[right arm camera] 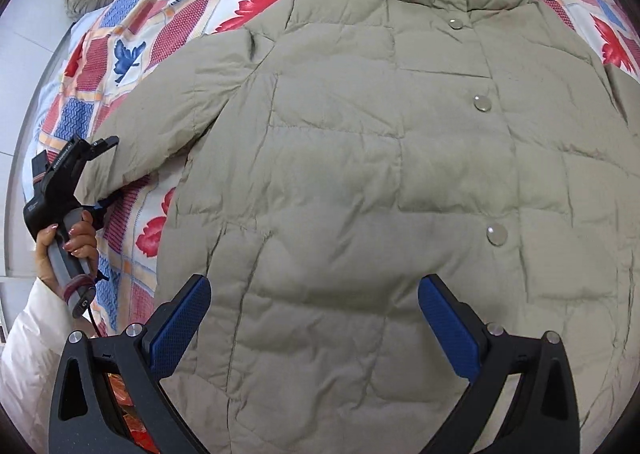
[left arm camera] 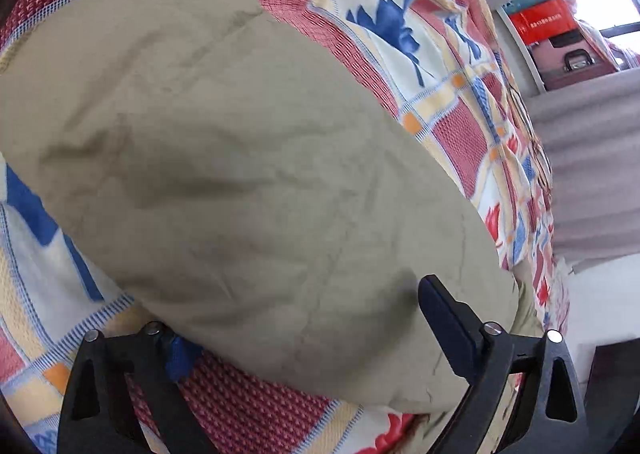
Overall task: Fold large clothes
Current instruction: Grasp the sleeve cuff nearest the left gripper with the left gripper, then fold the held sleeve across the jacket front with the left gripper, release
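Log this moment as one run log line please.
stage: sleeve fold starting | left gripper: open around cuff of sleeve | right gripper: open above jacket hem | jacket: flat, buttoned, on bedspread

Khaki quilted puffer jacket flat, front up, buttoned, collar far, sleeve outstretched.

The jacket is matt, quilted olive cloth, puffy and creased, with glossy round snaps. The bedspread beneath is woven printed cloth. The right gripper is matt black plastic with textured blue pads and shiny metal screws.
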A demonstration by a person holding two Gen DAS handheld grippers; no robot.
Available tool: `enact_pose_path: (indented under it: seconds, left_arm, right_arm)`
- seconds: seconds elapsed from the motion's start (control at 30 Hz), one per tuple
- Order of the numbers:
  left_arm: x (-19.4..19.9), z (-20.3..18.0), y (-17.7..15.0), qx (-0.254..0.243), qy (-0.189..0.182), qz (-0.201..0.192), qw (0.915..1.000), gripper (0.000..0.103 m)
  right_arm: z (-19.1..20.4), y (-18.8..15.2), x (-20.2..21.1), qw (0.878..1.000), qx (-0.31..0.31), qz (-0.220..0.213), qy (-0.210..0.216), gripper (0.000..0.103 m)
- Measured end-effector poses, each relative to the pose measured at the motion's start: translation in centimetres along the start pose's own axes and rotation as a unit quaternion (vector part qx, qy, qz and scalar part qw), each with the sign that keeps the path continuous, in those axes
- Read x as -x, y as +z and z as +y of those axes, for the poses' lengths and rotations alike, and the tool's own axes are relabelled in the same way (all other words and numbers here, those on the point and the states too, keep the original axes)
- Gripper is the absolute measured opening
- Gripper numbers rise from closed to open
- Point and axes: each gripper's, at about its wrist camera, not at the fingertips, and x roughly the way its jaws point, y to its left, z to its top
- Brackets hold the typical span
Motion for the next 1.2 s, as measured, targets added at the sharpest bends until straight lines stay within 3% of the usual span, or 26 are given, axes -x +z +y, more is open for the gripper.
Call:
enact_pose_path:
  seconds: [0.03,0.07,0.13,0.17,0.27,0.3,0.33,0.37,0.4,0.43,0.6,0.73,0.83,0.97,1.03,1.1,1.2]
  left_arm:
    - [-0.2,0.1,0.7,-0.005,0.012,-0.005,0.9999,0.070]
    - [-0.3,0.0,1.3,-0.017,0.023,-0.007,0.9996,0.040]
    - [-0.5,-0.4,2.6,-0.050,0.034,-0.004,0.9982,0.014]
    - [-0.2,-0.5,3.0,-0.056,0.037,-0.007,0.9977,0.010]
    - [1.9,-2.5,3.4,-0.105,0.063,-0.039,0.9917,0.009]
    - [2.8,-3.7,3.4,-0.131,0.072,-0.053,0.9873,0.009]
    - [3.6,-4.6,3.2,-0.151,0.077,-0.063,0.9834,0.009]
    - [4.3,-5.4,3.1,-0.167,0.079,-0.072,0.9801,0.009]
    - [5.1,-6.5,2.9,-0.189,0.084,-0.083,0.9749,0.009]
    - [5.9,-7.6,2.6,-0.208,0.086,-0.094,0.9699,0.009]
    - [9.2,-12.0,0.7,-0.274,0.077,-0.129,0.9498,0.009]
    - [10.1,-16.3,-2.1,-0.333,0.047,-0.125,0.9333,0.009]
    - [9.6,-20.7,-5.1,-0.381,0.013,-0.115,0.9173,0.009]
    - [7.6,-26.8,-9.7,-0.416,-0.036,-0.085,0.9048,0.009]
    - [5.9,-30.0,-12.8,-0.439,-0.055,-0.064,0.8945,0.009]
    - [4.1,-32.7,-16.3,-0.465,-0.074,-0.048,0.8809,0.009]
    - [0.2,-35.4,-21.8,-0.502,-0.074,-0.009,0.8615,0.009]
  right_arm:
    - [0.2,0.4,-0.4,1.000,-0.002,-0.006,0.006,0.103]
    - [0.4,0.8,-0.6,1.000,-0.004,-0.010,0.010,0.103]
    - [1.0,1.9,-1.1,1.000,-0.005,-0.020,0.022,0.103]
    - [1.4,2.6,-1.3,0.999,-0.004,-0.026,0.027,0.103]
    - [2.4,4.1,-1.4,0.998,-0.006,-0.050,0.036,0.102]
    - [2.9,4.9,-1.5,0.997,-0.006,-0.062,0.042,0.093]
    - [3.3,5.6,-1.7,0.996,-0.003,-0.070,0.048,0.082]
    - [3.8,6.3,-2.1,0.996,-0.001,-0.074,0.052,0.051]
    - [4.1,6.9,-2.5,0.996,-0.001,-0.073,0.055,0.029]
    - [4.4,7.9,-3.3,0.995,-0.007,-0.074,0.067,0.025]
    - [6.2,11.0,-7.7,0.989,-0.023,-0.073,0.125,0.024]
    - [6.8,10.5,-11.5,0.989,-0.033,-0.045,0.137,0.024]
    - [6.7,10.1,-11.2,0.988,-0.026,-0.039,0.147,0.023]
    - [3.5,8.9,-8.3,0.981,-0.047,-0.032,0.185,0.024]
    - [0.6,7.8,-5.8,0.984,-0.059,-0.053,0.158,0.024]
    - [-2.9,6.4,-3.1,0.989,-0.072,-0.077,0.101,0.024]
    - [-8.5,4.5,0.4,0.988,-0.103,-0.103,0.043,0.024]
